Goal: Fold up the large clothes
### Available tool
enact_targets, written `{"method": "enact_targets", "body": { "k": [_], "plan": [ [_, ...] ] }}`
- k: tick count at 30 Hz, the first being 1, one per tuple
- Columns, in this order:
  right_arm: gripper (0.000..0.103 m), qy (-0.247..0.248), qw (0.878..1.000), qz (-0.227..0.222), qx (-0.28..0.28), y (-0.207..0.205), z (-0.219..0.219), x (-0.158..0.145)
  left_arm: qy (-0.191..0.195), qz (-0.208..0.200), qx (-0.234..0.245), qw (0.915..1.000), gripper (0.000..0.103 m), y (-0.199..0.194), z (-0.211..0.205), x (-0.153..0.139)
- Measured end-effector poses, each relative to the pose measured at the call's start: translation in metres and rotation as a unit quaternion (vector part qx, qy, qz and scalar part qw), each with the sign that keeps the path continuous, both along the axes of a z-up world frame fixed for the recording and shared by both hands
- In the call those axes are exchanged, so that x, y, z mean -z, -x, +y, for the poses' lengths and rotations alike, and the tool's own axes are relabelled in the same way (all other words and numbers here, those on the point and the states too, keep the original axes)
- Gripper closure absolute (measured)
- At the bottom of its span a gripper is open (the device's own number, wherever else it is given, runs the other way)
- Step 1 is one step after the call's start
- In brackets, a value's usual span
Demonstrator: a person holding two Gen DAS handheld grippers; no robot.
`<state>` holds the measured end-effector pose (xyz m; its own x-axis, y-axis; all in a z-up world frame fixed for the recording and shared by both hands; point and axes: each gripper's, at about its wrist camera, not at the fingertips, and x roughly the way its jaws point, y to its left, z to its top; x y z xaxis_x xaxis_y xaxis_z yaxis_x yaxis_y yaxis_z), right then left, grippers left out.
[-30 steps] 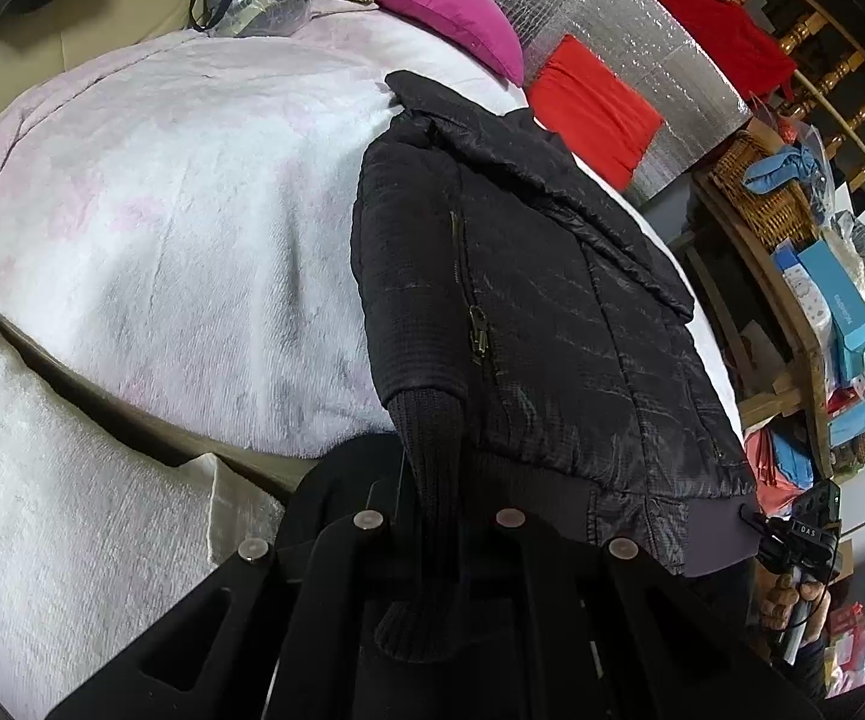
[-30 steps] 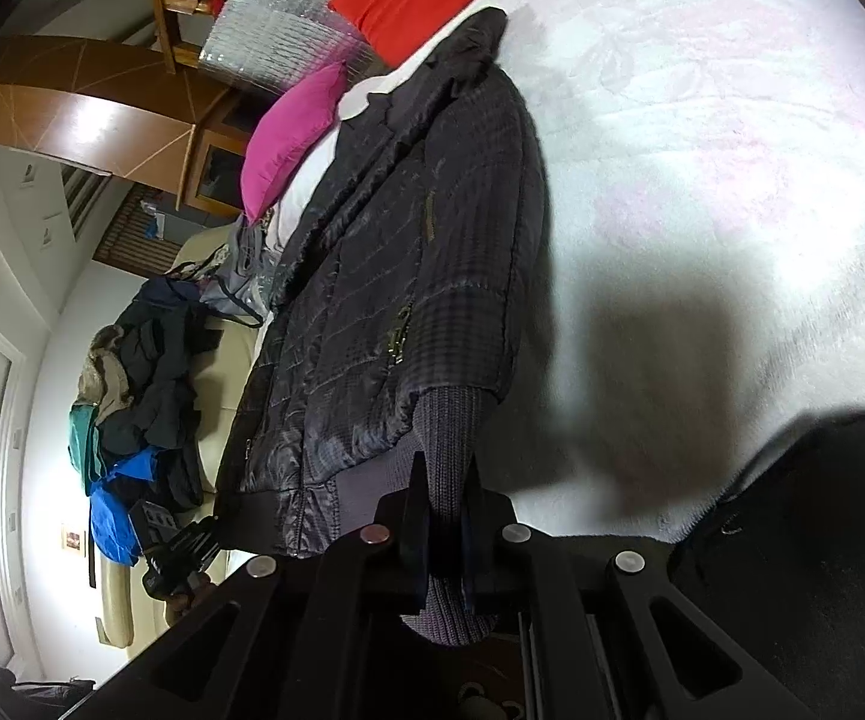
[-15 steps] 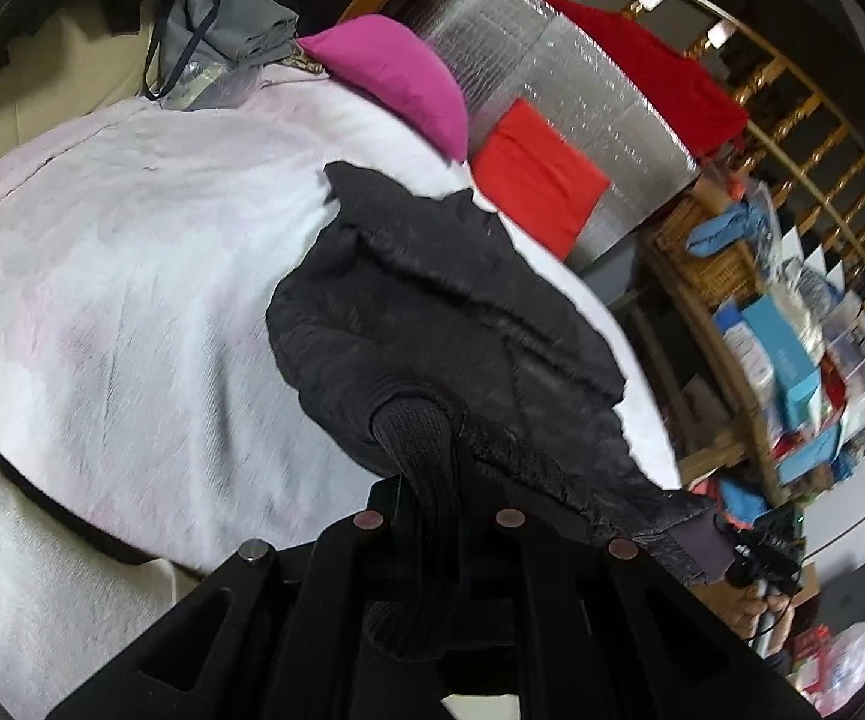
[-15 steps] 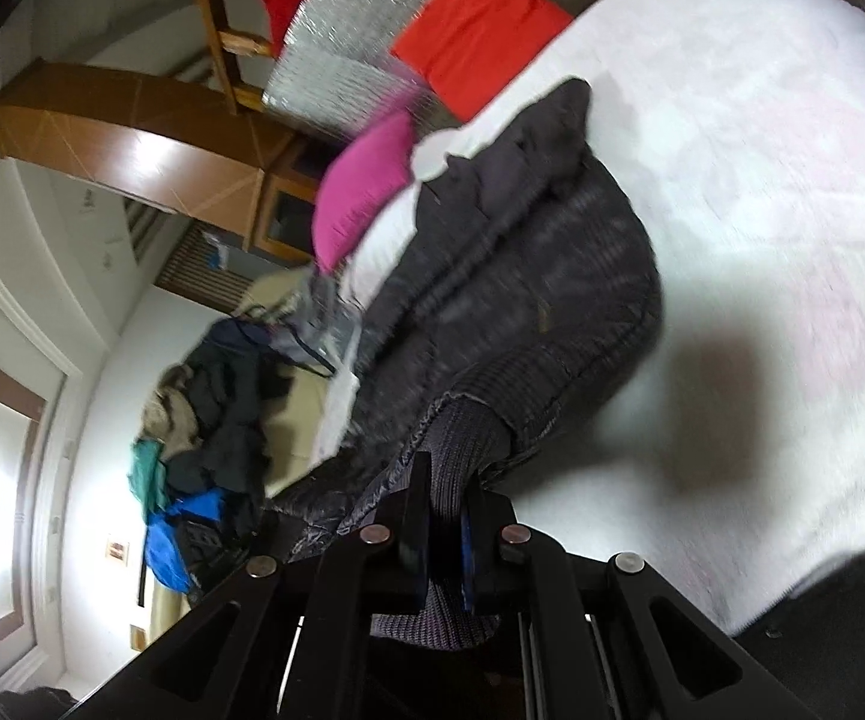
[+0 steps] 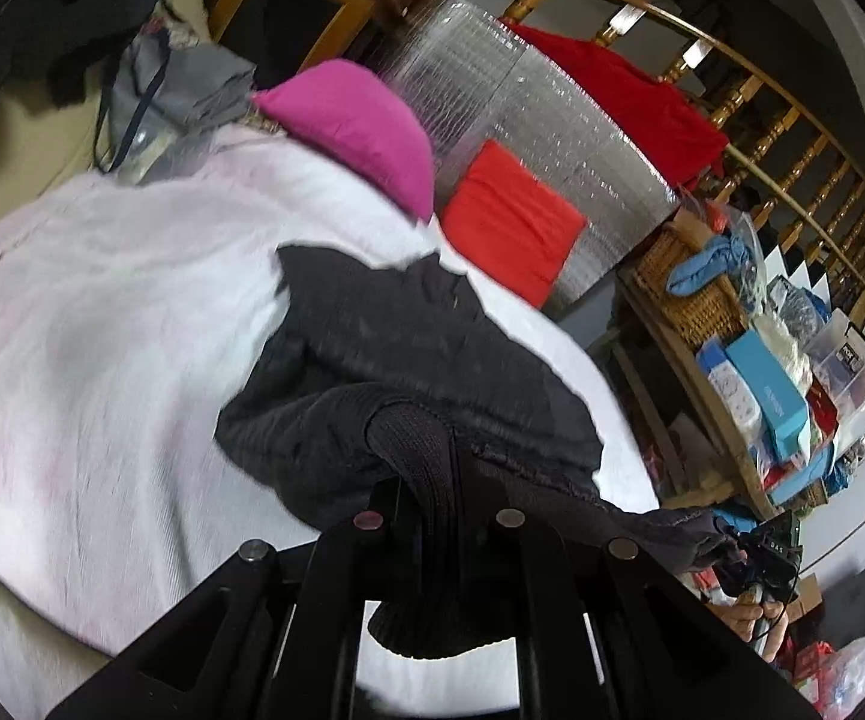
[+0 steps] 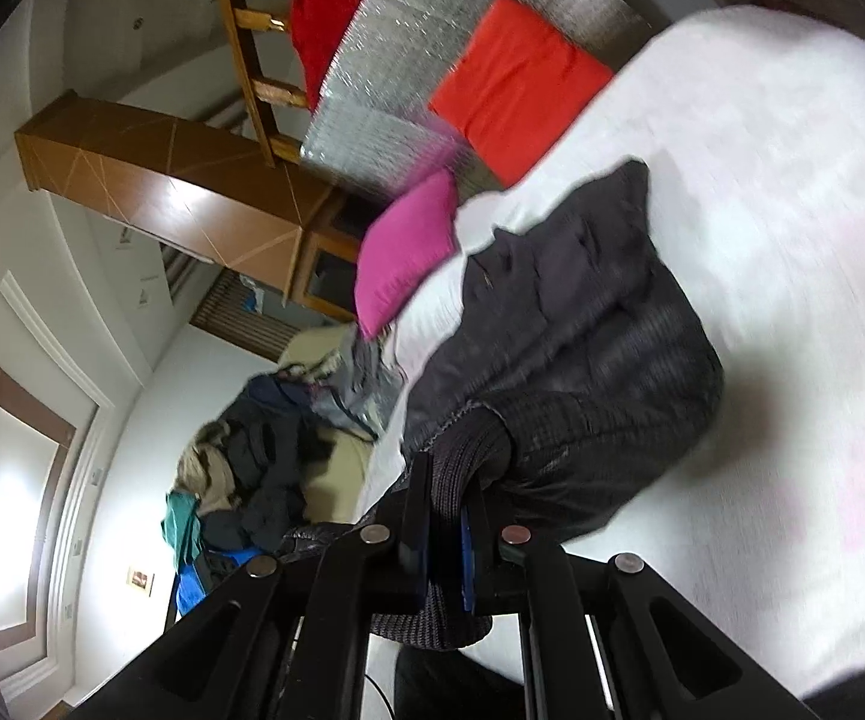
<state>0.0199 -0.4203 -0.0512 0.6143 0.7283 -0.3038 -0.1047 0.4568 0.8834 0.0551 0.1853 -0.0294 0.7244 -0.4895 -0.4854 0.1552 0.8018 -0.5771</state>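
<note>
A black quilted jacket (image 5: 408, 360) lies on a white-pink blanket (image 5: 102, 300), its lower part lifted and bunched toward its collar. My left gripper (image 5: 432, 498) is shut on one ribbed knit cuff (image 5: 414, 444) of the jacket. My right gripper (image 6: 447, 498) is shut on the other ribbed cuff (image 6: 462, 450); the jacket (image 6: 582, 330) trails away from it over the blanket (image 6: 792, 210). The right gripper and the hand holding it show at the lower right of the left wrist view (image 5: 756, 564).
A magenta pillow (image 5: 354, 120) and a red cushion (image 5: 510, 222) lie beyond the collar, against a silver foil panel (image 5: 552, 120). Cluttered wooden shelves (image 5: 762, 360) stand to the right. A pile of clothes (image 6: 252, 468) lies on a sofa beside the bed.
Both grippers have lifted the cuffs and carried them toward the collar. The jacket, flat a second ago, is now bunched and doubling over itself.
</note>
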Motion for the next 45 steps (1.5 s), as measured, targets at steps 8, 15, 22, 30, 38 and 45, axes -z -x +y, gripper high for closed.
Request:
{"method": "enact_targets", "body": {
  "k": [8, 15, 22, 30, 38, 45],
  "plan": [
    [0.095, 0.010, 1.000, -0.022, 0.014, -0.044, 0.001, -0.025, -0.013, -0.026, -0.012, 0.9995, 0.095, -0.037, -0.007, -0.025],
    [0.095, 0.012, 1.000, -0.017, 0.019, -0.064, 0.004, -0.026, -0.020, -0.019, -0.024, 0.9993, 0.095, -0.056, -0.010, -0.026],
    [0.095, 0.023, 0.999, -0.008, 0.022, -0.085, 0.010, -0.027, -0.049, 0.001, -0.045, 0.9978, 0.095, -0.076, -0.018, -0.026],
    [0.095, 0.033, 0.999, 0.003, 0.028, -0.100, 0.013, -0.029, -0.073, 0.008, -0.057, 0.9957, 0.095, -0.085, -0.024, -0.028],
    [0.095, 0.041, 0.999, 0.004, 0.029, -0.103, 0.017, -0.033, -0.083, 0.009, -0.061, 0.9947, 0.095, -0.089, -0.025, -0.029],
    [0.095, 0.046, 0.999, 0.002, 0.030, -0.106, 0.021, -0.039, -0.089, 0.008, -0.061, 0.9941, 0.095, -0.093, -0.026, -0.030]
  ]
}}
